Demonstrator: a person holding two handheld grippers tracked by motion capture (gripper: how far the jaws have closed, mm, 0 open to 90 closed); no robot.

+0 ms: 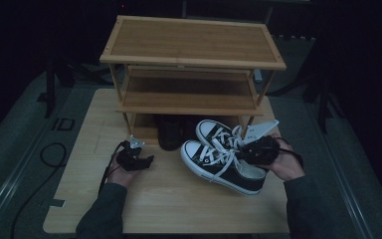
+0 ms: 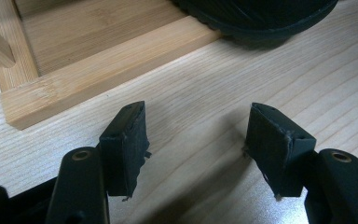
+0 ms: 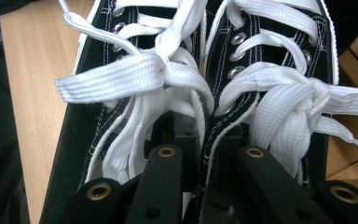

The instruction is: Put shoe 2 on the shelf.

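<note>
While the left gripper [image 1: 146, 160] rests spread and empty before the shelf [image 1: 191, 59], the right gripper [image 3: 204, 140] pinches both sneakers' [image 1: 224, 157] inner collars together, just in front of it.

A rack [image 1: 191, 64] stands at the back of the tabletop [image 1: 169, 199]. A dark shoe [image 1: 169, 132] sits on its bottom shelf. Two sneakers [image 1: 224, 159] lie side by side in front of the rack, to the right. The right tool [image 1: 258, 149] is at the sneakers, pinching their inner sides together. The left tool [image 1: 146, 160] is well apart, to the left.
</note>
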